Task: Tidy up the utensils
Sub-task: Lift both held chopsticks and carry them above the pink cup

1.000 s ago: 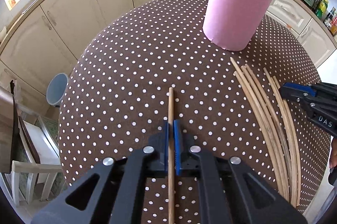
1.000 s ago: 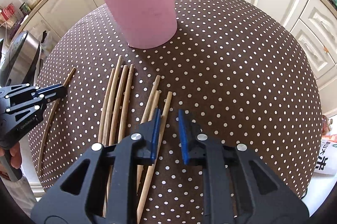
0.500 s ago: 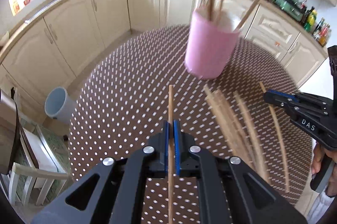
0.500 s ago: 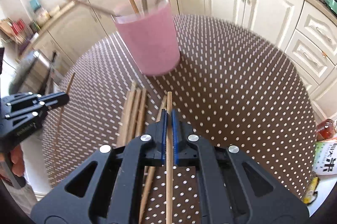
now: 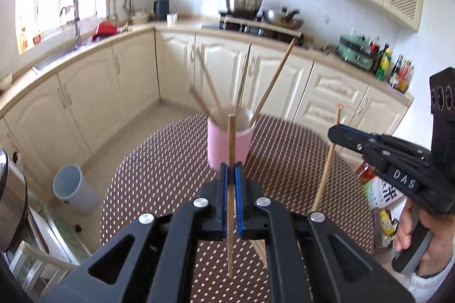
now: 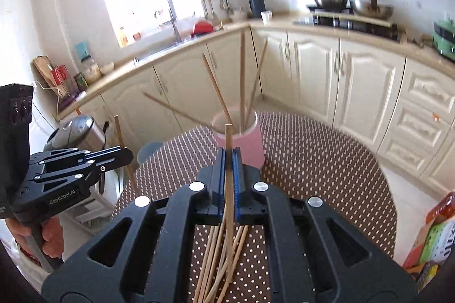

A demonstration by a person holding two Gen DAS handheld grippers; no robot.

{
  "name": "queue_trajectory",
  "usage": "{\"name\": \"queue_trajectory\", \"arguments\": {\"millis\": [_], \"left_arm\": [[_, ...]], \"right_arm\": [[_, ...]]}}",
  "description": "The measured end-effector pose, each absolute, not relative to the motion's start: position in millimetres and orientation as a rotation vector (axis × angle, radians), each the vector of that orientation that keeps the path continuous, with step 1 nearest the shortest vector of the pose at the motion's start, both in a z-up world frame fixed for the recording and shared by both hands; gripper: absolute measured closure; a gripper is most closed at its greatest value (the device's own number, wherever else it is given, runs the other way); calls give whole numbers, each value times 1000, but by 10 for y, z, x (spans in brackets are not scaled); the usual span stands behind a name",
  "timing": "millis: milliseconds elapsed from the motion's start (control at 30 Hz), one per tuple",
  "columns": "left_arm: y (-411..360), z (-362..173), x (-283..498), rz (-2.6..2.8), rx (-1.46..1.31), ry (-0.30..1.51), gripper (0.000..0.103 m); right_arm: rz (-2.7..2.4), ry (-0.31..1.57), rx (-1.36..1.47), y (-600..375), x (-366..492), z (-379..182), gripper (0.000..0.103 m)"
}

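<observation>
Counts: one pink cup (image 6: 241,143) holding four chopsticks (image 6: 242,81). Two grippers, left gripper (image 5: 231,175) and right gripper (image 6: 229,160), one chopstick each. Loose chopsticks (image 6: 216,260) on bench, 6 o'clock: overlapping, uncountable.

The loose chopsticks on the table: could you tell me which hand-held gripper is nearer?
Right. Right hand-held gripper is above the loose chopsticks; left hand-held gripper is off to their side.

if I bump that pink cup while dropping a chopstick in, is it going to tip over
Possibly. The pink cup looks tall and narrow-based, and its chopsticks lean outward well above the rim, so it is probably top-heavy. It stands on a tablecloth, which may give some grip.
</observation>
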State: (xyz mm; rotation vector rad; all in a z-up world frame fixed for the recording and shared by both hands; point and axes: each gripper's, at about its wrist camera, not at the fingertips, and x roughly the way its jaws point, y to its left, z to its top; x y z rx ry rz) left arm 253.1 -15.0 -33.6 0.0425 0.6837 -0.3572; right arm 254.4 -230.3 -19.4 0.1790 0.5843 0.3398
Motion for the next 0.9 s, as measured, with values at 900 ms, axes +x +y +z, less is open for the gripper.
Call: {"name": "queue_trajectory", "arguments": {"millis": [900], "left_arm": [[-558,433,2949,-270,-67,308,98]], "right_arm": [[330,298,93,-2007,2779,693,98]]}}
